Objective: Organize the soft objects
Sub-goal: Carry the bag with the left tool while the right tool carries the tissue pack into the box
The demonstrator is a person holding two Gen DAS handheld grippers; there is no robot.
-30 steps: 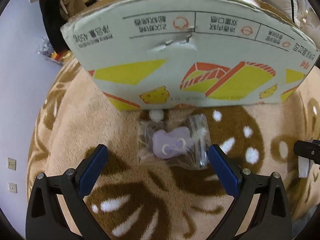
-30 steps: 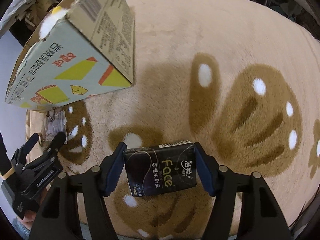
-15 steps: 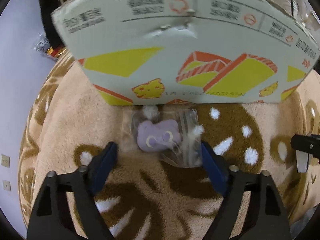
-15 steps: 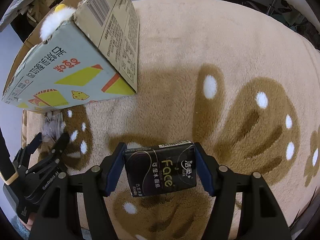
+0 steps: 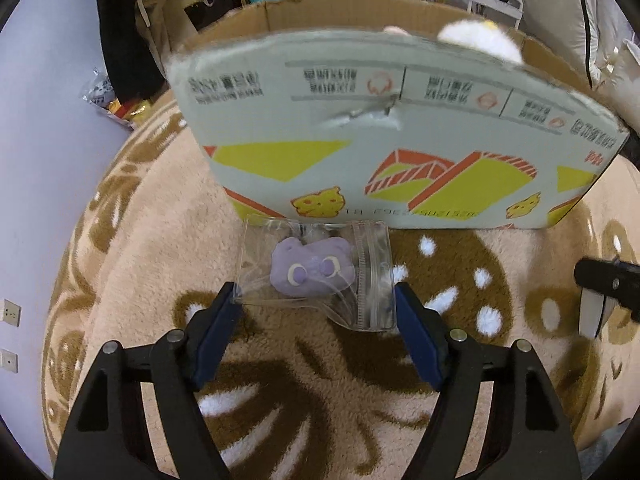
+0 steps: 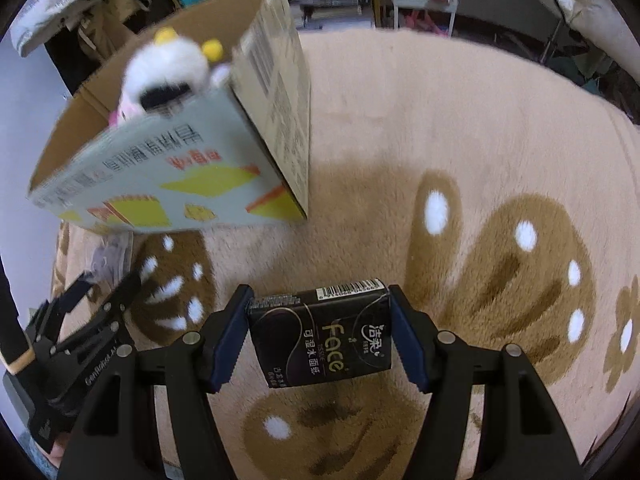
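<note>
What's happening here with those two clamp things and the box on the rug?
A person is tidying soft items with a handheld gripper in each hand. The left gripper is clamped on a clear bag holding a small purple plush, right in front of the cardboard box. The right gripper holds a black tissue pack above the rug. A white plush toy already sits inside the box.

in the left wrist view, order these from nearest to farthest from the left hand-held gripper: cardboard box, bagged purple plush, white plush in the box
1. bagged purple plush: in its clear bag between the fingers of the left hand-held gripper, on the blanket.
2. cardboard box: just behind the bag, its printed side facing the camera.
3. white plush: peeking over the box's top edge, upper right.
</note>
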